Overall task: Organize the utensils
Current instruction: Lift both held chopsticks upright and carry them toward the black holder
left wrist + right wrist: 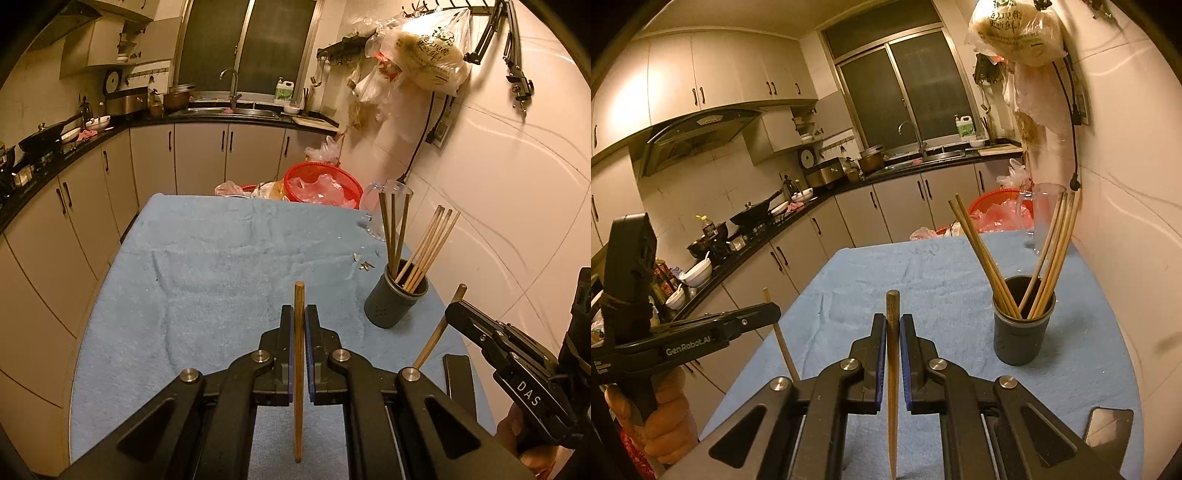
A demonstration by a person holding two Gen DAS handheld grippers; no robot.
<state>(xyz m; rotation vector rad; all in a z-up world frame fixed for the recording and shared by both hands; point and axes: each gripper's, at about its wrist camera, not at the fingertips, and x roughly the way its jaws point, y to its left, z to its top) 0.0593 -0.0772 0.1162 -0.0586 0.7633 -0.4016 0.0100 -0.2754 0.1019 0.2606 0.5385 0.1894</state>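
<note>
My left gripper [299, 312] is shut on a wooden chopstick [299, 384] that stands upright between its blue pads, above the blue towel [221, 266]. My right gripper [893, 321] is likewise shut on a second wooden chopstick [892, 398]. The dark grey holder cup [395, 301] stands at the right of the table with several chopsticks [424, 251] leaning in it; the same cup [1023, 328] is ahead and right of my right gripper. The right gripper [451, 312] shows in the left wrist view beside the cup, and the left gripper [772, 310] at the left of the right wrist view.
A clear glass pitcher [384, 206] and a red basket [325, 182] with plastic bags stand at the table's far end. A dark phone [1108, 428] lies near the front right edge. Small scraps [364, 263] lie on the towel. The wall runs close along the right.
</note>
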